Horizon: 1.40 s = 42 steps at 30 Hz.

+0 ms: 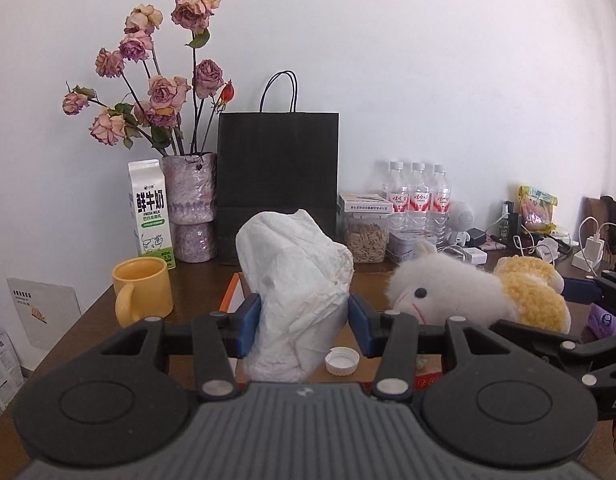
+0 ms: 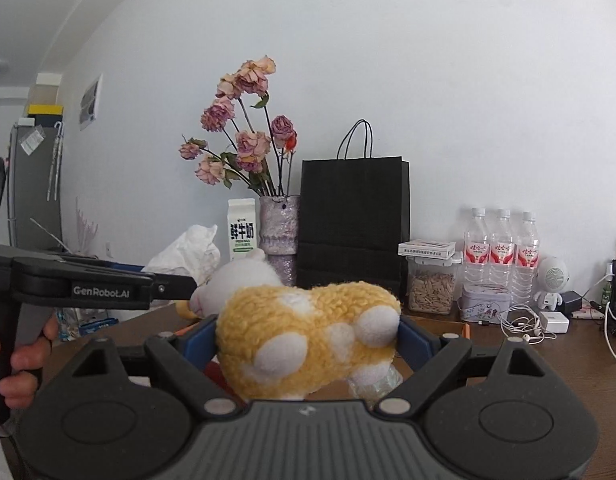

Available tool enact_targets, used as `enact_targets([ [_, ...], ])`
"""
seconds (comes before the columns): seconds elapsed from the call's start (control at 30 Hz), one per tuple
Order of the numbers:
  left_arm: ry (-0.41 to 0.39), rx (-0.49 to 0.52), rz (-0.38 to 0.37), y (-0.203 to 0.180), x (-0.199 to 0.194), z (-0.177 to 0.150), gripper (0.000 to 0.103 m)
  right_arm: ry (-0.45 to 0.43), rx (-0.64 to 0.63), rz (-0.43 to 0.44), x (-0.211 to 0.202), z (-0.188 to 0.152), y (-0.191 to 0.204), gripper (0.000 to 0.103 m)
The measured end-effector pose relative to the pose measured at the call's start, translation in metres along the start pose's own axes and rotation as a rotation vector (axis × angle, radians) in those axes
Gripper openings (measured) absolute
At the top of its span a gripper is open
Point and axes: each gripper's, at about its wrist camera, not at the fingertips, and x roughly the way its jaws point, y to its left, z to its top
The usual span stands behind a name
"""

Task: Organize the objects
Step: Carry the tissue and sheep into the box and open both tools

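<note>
**White tissue in your left tongs, yellow plush in your right**

White crumpled tissue (image 1: 296,280) sits clamped between the blue pads of your left gripper (image 1: 304,326), held above the brown table (image 1: 88,320). From the left wrist, a white bottle cap (image 1: 342,361) lies just beside the tissue's lower edge, and a yellow mug (image 1: 142,292) stands to the left. Behind it you have a milk carton (image 1: 151,214), a vase of dried roses (image 1: 190,208) and a black paper bag (image 1: 278,188) against the wall. The plush sheep (image 1: 468,292) fills the right side, blocking part of the table there.

From the right wrist, your right gripper (image 2: 308,340) is closed on the sheep's yellow body (image 2: 308,332), jaws spread wide around it. The left tool crosses in from the left, gripped by a hand (image 2: 24,356). A seed jar (image 2: 432,290), three water bottles (image 2: 502,256) and tangled white earphones (image 2: 526,326) stand off to the right.
</note>
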Motion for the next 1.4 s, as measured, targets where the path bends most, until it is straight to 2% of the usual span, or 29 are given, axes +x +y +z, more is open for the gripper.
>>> enact_targets([
  [0.17, 0.04, 0.017, 0.017, -0.001, 0.039, 0.007, 0.048, 0.01, 0.036, -0.04, 0.038, 0.004, -0.013, 0.09],
  [0.43, 0.103, -0.003, 0.019, -0.001, 0.103, 0.012, 0.048, 0.084, 0.097, -0.08, 0.104, 0.0, -0.034, 0.09],
  [0.53, 0.121, -0.006, 0.012, -0.001, 0.122, 0.008, 0.048, 0.117, 0.11, -0.078, 0.115, -0.01, -0.04, 0.09],
  [0.67, 0.187, -0.015, 0.013, 0.002, 0.142, -0.002, 0.048, 0.145, 0.129, -0.093, 0.123, -0.02, -0.046, 0.09],
  [0.93, 0.18, 0.009, 0.038, 0.0, 0.146, -0.011, 0.051, 0.186, 0.106, -0.124, 0.131, -0.034, -0.044, 0.092],
  [1.03, 0.173, 0.012, 0.05, 0.0, 0.147, -0.014, 0.064, 0.186, 0.093, -0.131, 0.131, -0.037, -0.042, 0.095],
  [1.1, 0.147, 0.017, 0.067, 0.0, 0.146, -0.014, 0.082, 0.181, 0.087, -0.14, 0.131, -0.039, -0.042, 0.099],
  [1.13, 0.131, 0.02, 0.076, 0.0, 0.144, -0.014, 0.088, 0.178, 0.083, -0.142, 0.131, -0.039, -0.042, 0.101],
  [1.17, 0.117, 0.02, 0.087, 0.0, 0.142, -0.014, 0.103, 0.175, 0.084, -0.146, 0.131, -0.04, -0.043, 0.103],
  [1.27, 0.091, 0.025, 0.119, 0.0, 0.139, -0.014, 0.103, 0.165, 0.093, -0.146, 0.129, -0.04, -0.044, 0.103],
  [1.4, 0.089, 0.015, 0.12, 0.002, 0.138, -0.014, 0.103, 0.155, 0.104, -0.153, 0.126, -0.039, -0.046, 0.103],
])
